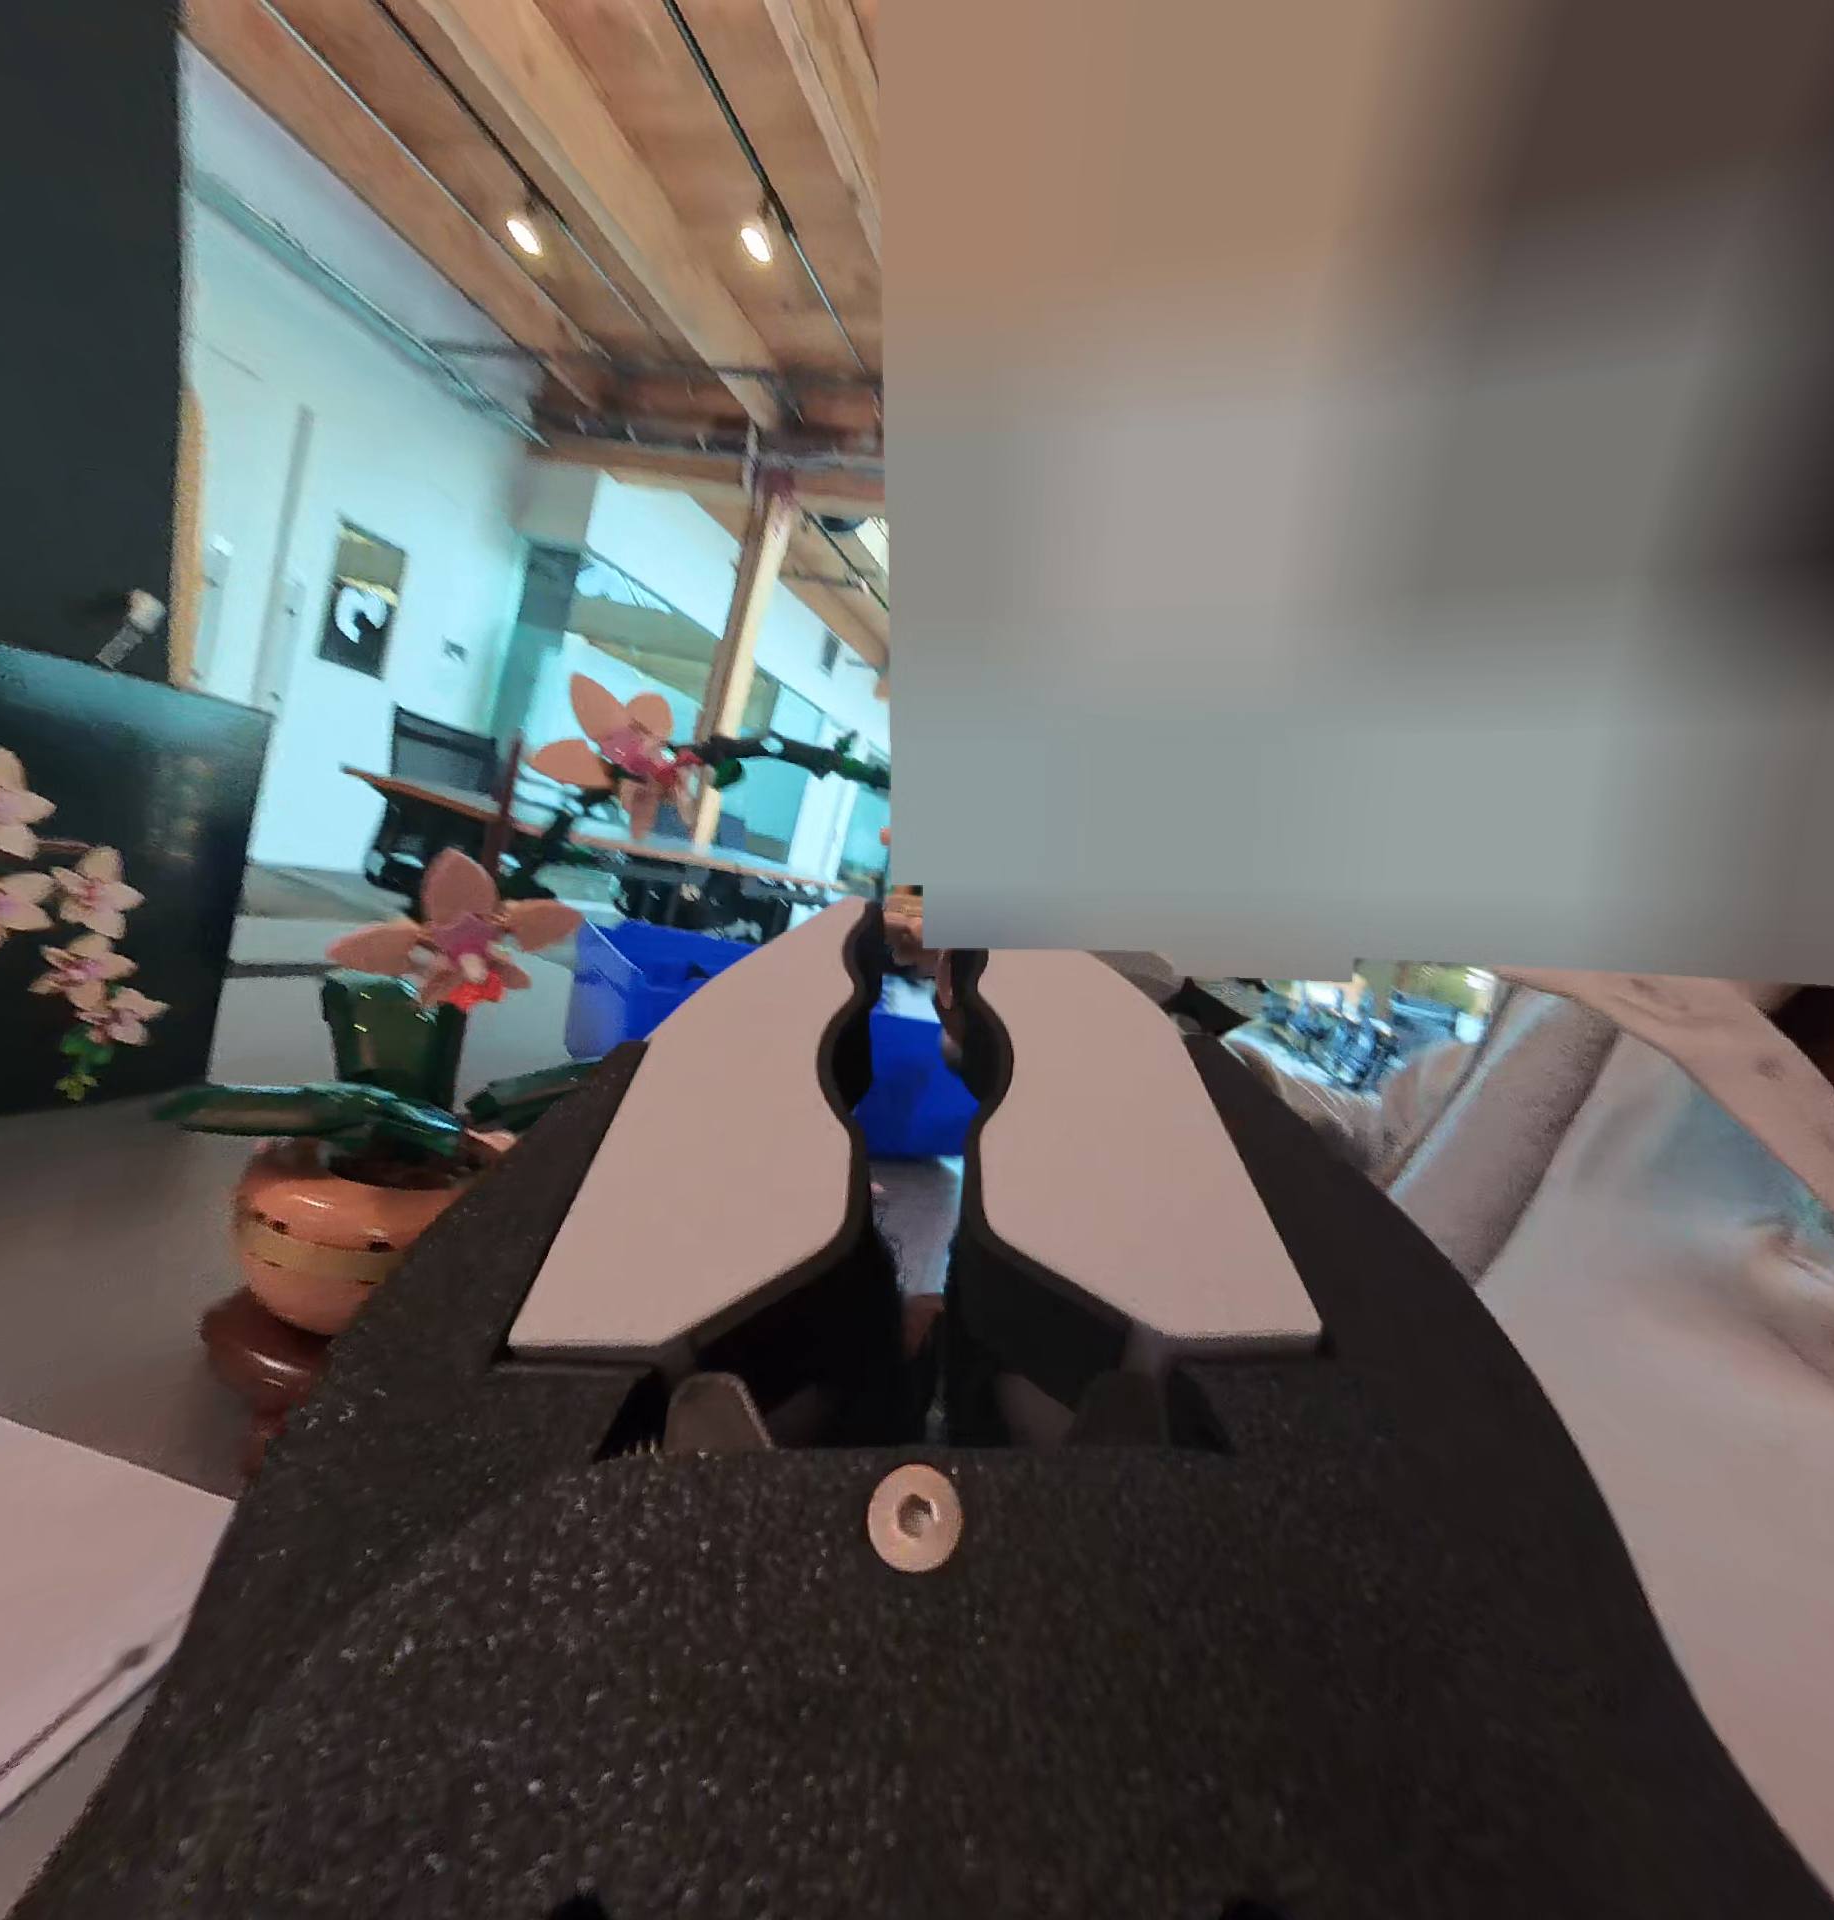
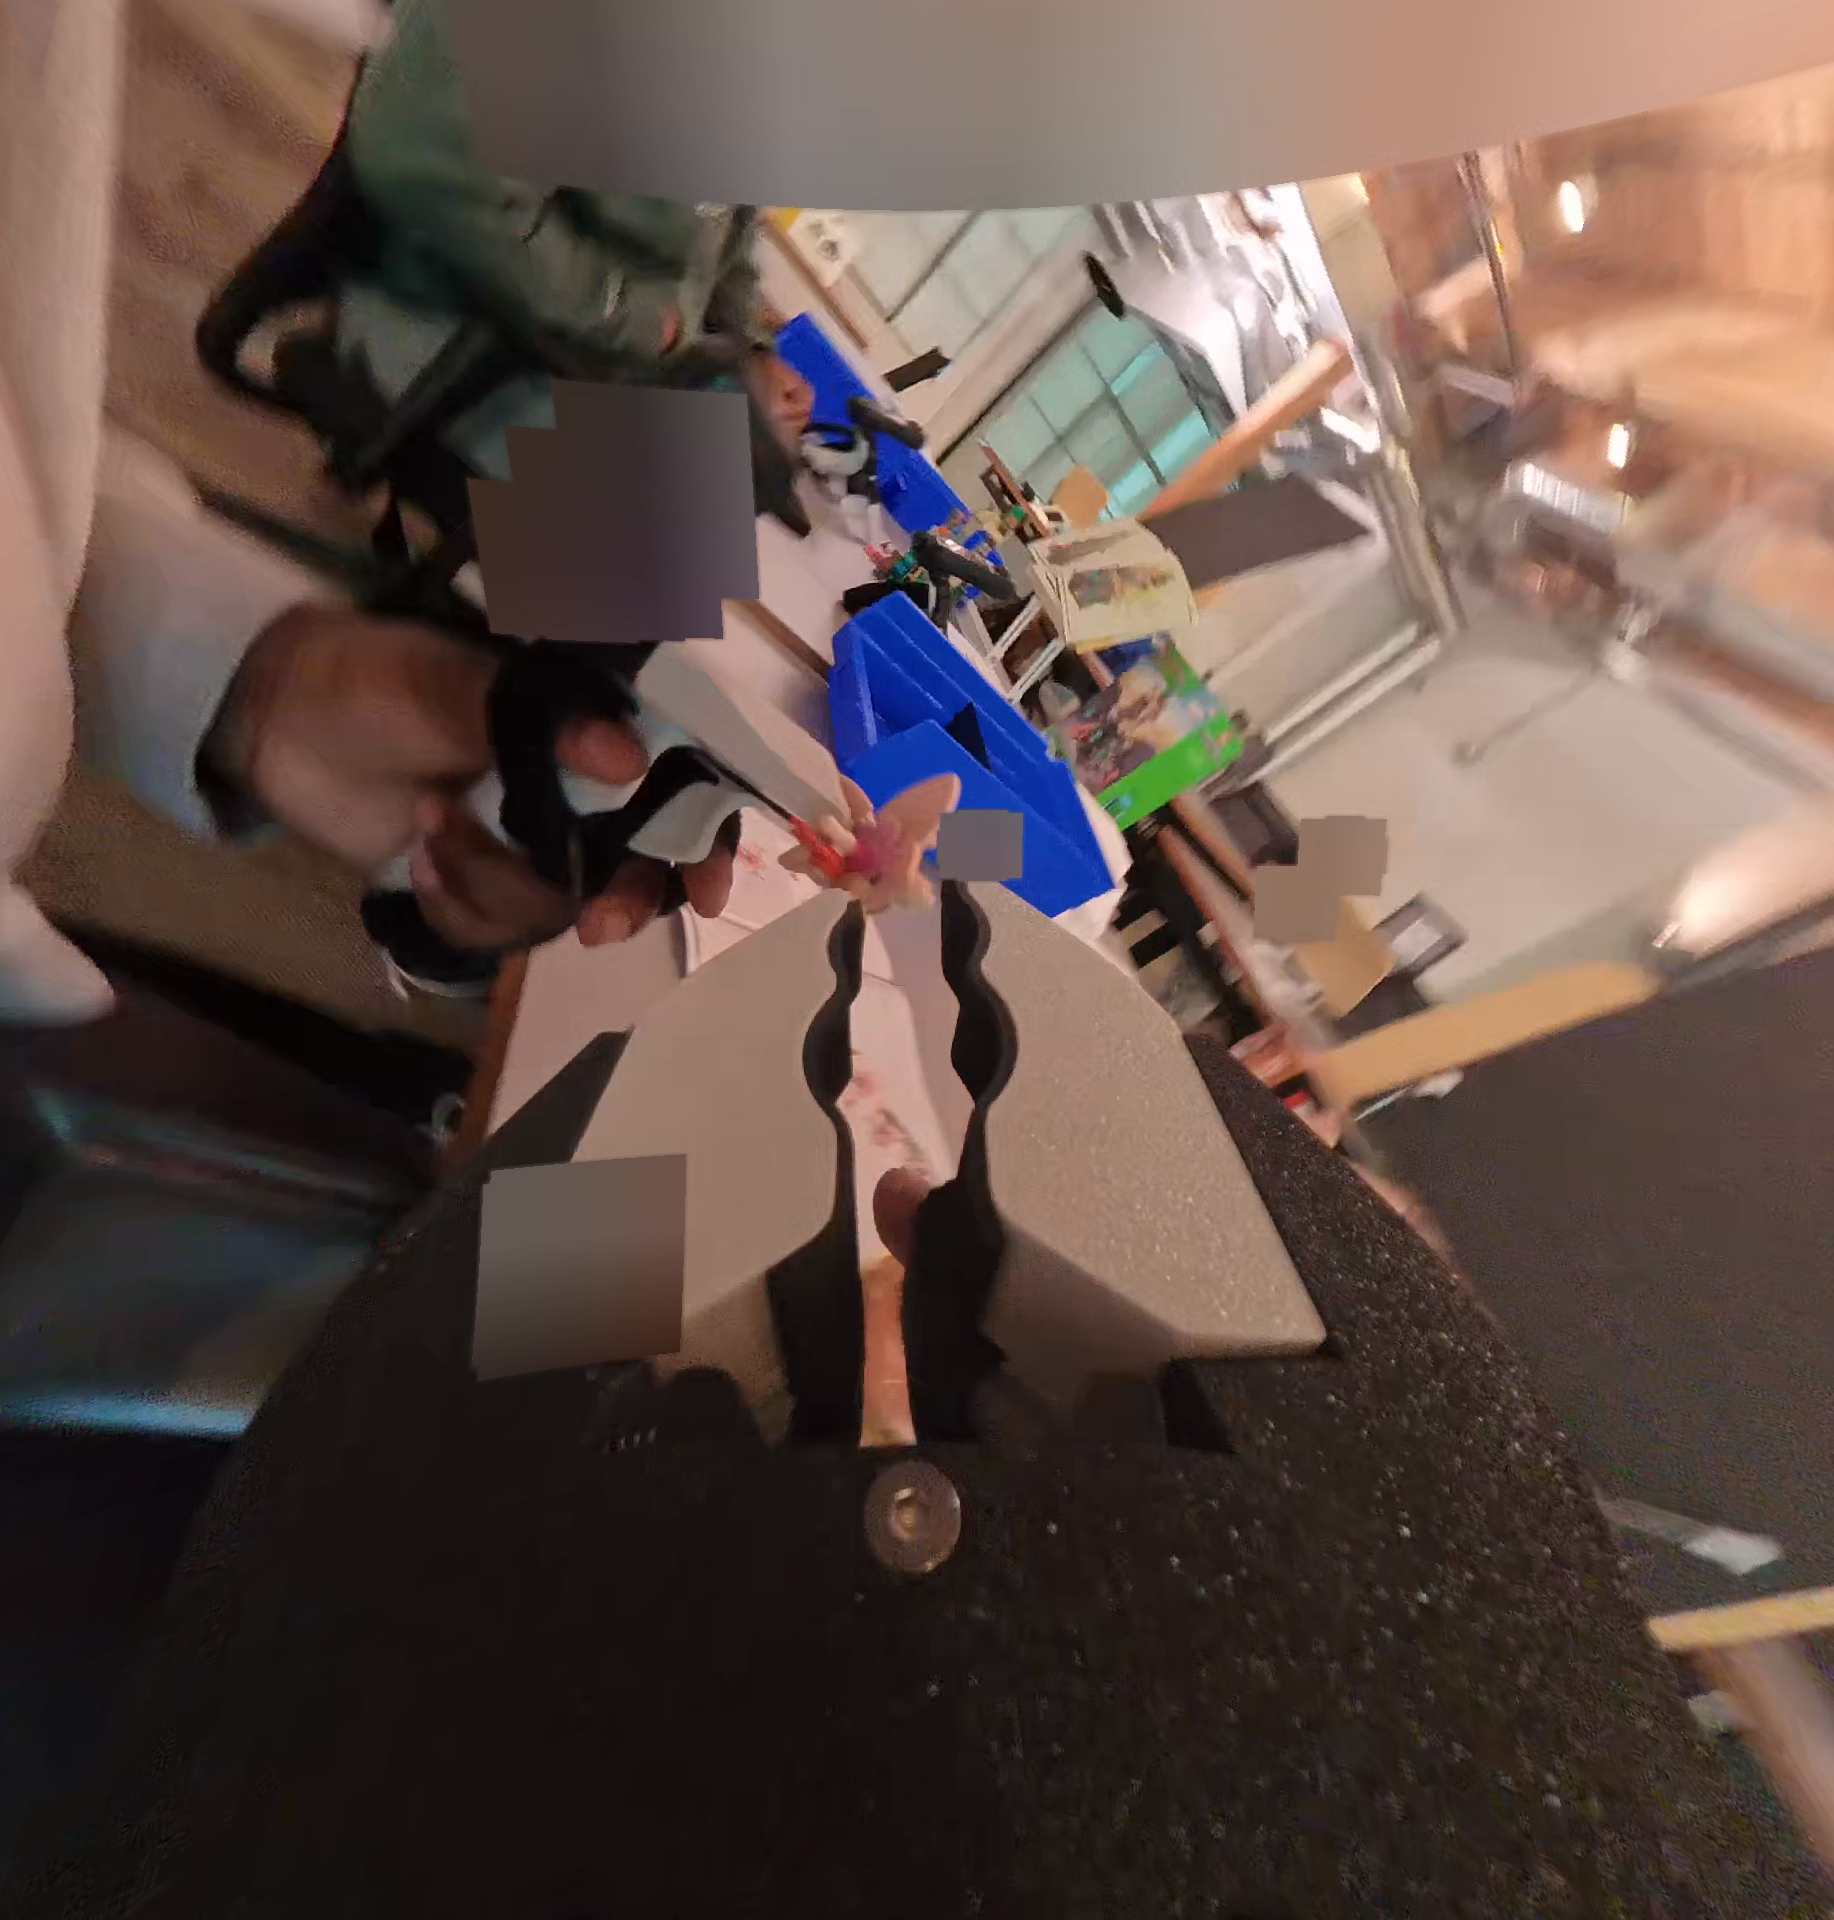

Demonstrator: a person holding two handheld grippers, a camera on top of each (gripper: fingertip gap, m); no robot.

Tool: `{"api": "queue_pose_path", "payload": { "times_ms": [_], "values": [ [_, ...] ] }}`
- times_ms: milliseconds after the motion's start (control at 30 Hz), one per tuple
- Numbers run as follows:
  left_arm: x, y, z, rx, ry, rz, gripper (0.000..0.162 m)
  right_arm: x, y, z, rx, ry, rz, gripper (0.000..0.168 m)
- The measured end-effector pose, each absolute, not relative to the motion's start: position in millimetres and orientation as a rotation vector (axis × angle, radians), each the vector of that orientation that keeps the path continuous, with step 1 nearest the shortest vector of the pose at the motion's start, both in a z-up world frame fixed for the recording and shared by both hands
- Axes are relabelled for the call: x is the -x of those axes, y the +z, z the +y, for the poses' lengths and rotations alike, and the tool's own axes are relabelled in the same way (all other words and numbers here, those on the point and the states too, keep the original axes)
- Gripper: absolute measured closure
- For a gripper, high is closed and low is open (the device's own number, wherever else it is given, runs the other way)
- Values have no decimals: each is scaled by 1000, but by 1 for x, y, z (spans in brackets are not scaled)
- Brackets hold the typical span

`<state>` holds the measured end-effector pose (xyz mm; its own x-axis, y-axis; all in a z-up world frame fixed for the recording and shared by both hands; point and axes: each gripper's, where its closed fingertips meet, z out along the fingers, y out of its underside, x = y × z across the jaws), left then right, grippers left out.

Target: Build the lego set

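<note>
A small pink lego flower (image 2: pixel 897 847) with a red piece sits at the tips of both grippers. My left gripper (image 1: pixel 911 925) is shut on it, and a bit of pink shows between its tips (image 1: pixel 900 920). In the right wrist view the left gripper (image 2: pixel 825 831) comes in from the left and pinches the red part. My right gripper (image 2: pixel 900 902) has its jaws narrowly apart with the flower's lower petals between the tips. The part-built orchid (image 1: pixel 456 935) stands in a pink pot (image 1: pixel 321 1236) to the left.
The dark set box (image 1: pixel 92 883) with an orchid picture stands at far left. White paper (image 1: pixel 51 1558) lies at the near left. Blue bins (image 2: pixel 954 769) sit behind the flower. A green box (image 2: pixel 1152 727) and clutter lie farther back. A hand (image 2: pixel 373 758) holds the left gripper.
</note>
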<state>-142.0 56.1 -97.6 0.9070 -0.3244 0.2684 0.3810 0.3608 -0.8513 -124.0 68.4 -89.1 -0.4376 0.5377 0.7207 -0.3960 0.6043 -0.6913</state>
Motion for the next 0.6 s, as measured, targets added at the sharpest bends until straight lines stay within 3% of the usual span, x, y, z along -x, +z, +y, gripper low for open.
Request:
{"api": "queue_pose_path", "payload": {
  "times_ms": [167, 367, 600],
  "values": [
    [168, -97, 49, 1063, -176, -136, 150, 127, -89, 72, 578, 1500, -1580, 156],
    [169, -95, 45, 1078, 198, -103, 150, 135, -106, 60, 780, 1528, -1369, 151],
    [164, -100, 47, 1110, 304, -70, 150, 138, -106, 59, 811, 1539, -1326, 154]
  ]
}}
